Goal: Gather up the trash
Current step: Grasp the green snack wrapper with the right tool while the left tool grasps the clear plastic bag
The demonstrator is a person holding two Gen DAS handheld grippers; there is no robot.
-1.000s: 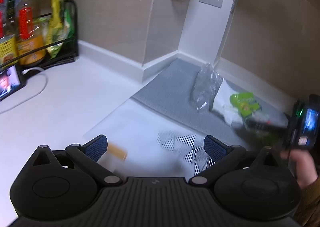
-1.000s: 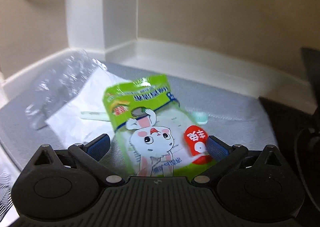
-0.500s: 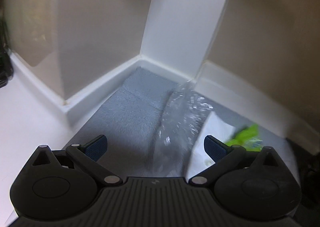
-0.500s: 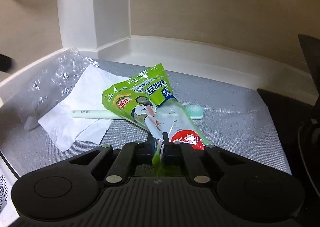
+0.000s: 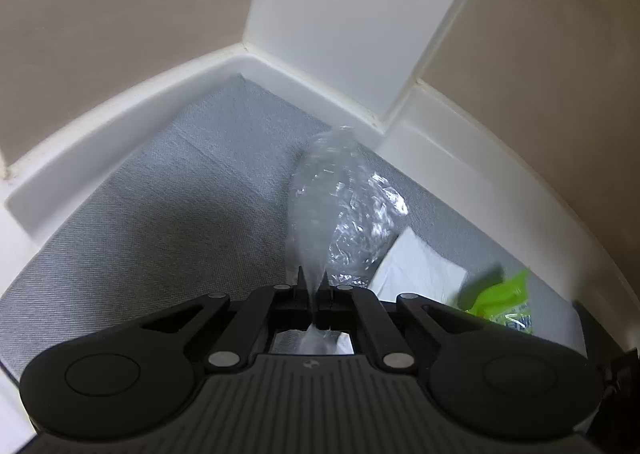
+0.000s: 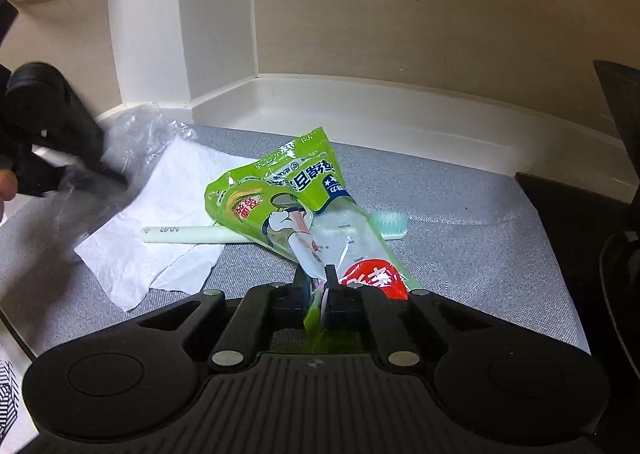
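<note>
Both tongs are clenched — left tongs on the crinkled clear plastic bag, right tongs on the green printed snack wrapper — and either thin, slippery film could slide free on lifting.

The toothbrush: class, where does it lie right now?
In the right wrist view, the toothbrush lies on the grey mat, handle over the white tissue, middle hidden under the green wrapper.

Clear crinkled plastic bag; white tissue; green snack wrapper, red label; grey mat.
</note>
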